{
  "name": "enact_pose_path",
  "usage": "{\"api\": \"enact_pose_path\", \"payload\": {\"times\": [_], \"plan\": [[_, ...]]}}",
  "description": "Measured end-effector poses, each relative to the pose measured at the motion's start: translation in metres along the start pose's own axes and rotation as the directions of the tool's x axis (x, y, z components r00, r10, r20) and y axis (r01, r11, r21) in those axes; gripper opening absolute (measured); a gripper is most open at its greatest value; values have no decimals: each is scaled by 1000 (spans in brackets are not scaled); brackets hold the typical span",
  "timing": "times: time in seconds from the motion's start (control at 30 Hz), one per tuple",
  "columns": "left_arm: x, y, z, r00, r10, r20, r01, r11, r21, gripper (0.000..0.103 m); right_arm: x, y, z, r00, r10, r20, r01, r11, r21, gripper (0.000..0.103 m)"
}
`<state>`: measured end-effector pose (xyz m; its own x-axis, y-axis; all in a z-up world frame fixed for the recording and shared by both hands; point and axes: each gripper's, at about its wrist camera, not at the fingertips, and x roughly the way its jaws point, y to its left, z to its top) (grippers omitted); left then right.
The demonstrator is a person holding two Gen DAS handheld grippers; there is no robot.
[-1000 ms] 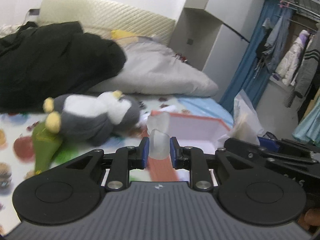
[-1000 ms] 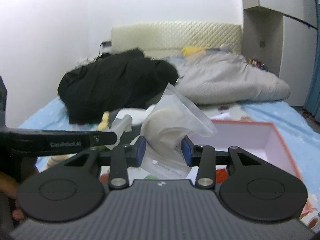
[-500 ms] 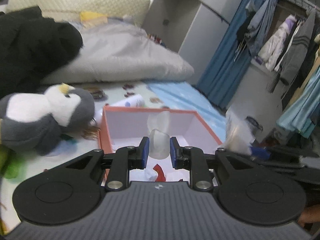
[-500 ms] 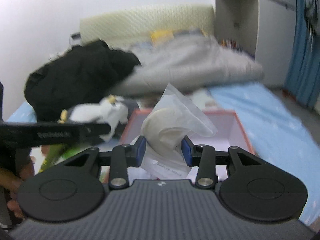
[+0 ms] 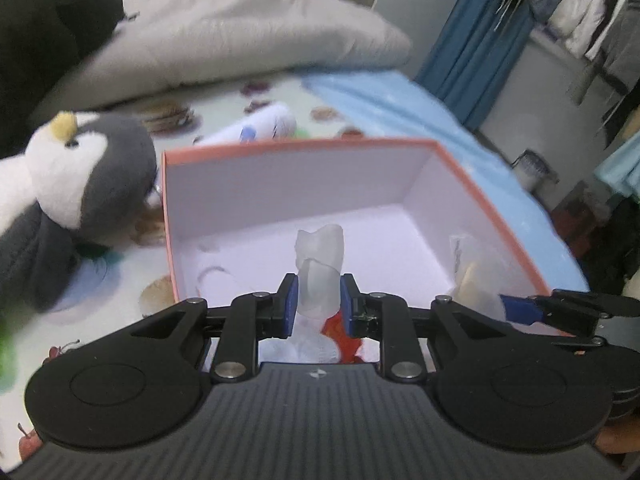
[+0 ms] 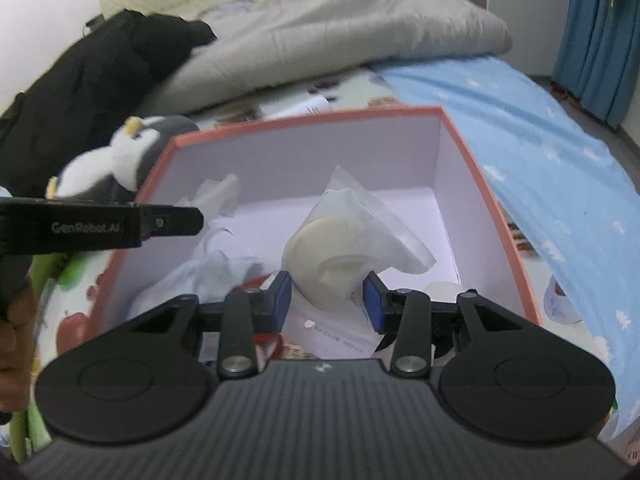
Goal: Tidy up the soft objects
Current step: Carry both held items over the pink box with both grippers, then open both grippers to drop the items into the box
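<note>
gripping a small translucent white soft piece (image 5: 320, 268), the left gripper (image 5: 319, 300) is narrowly closed on it above the open pink-rimmed box (image 5: 460, 164). the right gripper (image 6: 326, 300), parted wider, clamps a cream pad in a clear bag (image 6: 344, 240) over the same box, which already contains pale cloths (image 6: 208, 268). a plush penguin (image 5: 60, 184) lies just beside the box on the bed (image 5: 120, 264); a grey duvet (image 6: 340, 28) lies behind.

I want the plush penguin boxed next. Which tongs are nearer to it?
Left. The left tongs, shut on a translucent piece, hang over the box's side nearest the penguin; the right tongs, holding a bagged item, are farther across.
</note>
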<state>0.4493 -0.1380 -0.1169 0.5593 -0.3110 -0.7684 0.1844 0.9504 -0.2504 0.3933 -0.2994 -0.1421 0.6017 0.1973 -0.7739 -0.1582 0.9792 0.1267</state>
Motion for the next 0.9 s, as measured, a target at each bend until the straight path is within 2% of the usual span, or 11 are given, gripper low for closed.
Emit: {"api": "enact_pose_path", "payload": {"times": [0.13, 0.2, 0.27, 0.3, 0.33, 0.37, 0.47, 0.67, 0.87, 0.9], "plan": [[13, 3, -2, 999, -7, -41, 7, 1000, -6, 27, 12, -7, -5, 999, 3, -37, -3, 1000, -3, 45], [15, 3, -4, 999, 7, -46, -7, 1000, -5, 33, 16, -8, -8, 999, -4, -46, 4, 1000, 0, 46], [15, 5, -3, 998, 32, -45, -32, 999, -3, 46, 18, -12, -10, 999, 1, -49, 0, 1000, 17, 46], [15, 7, -3, 998, 32, -47, -33, 999, -6, 53, 17, -14, -11, 999, 1, -52, 1, 1000, 24, 52], [14, 8, -2, 999, 26, -46, -27, 1000, -10, 64, 16, -15, -11, 999, -6, -54, 7, 1000, 27, 60], [11, 8, -2, 999, 21, -42, -22, 1000, -14, 69, 15, -16, -12, 999, -7, -50, 9, 1000, 30, 63], [-2, 8, 1, 1000, 8, -22, -9, 1000, -17, 69, 8, -18, -12, 999, 8, -37, -6, 999, 49, 63], [-41, 0, 7, 999, -28, 31, 28, 1000, 6, 82, -25, -21, -7, 999, 10, 35, -13, 997, 82, 63], [-95, -9, 12, 992, -64, 106, 59, 997, 47, 97, -74, -15, 2, 991, 5, 136, -13, 998, 60, 64], [-104, -10, 11, 991, -63, 116, 57, 997, 49, 98, -83, -15, 3, 988, 0, 156, -9, 998, 58, 76]]}}
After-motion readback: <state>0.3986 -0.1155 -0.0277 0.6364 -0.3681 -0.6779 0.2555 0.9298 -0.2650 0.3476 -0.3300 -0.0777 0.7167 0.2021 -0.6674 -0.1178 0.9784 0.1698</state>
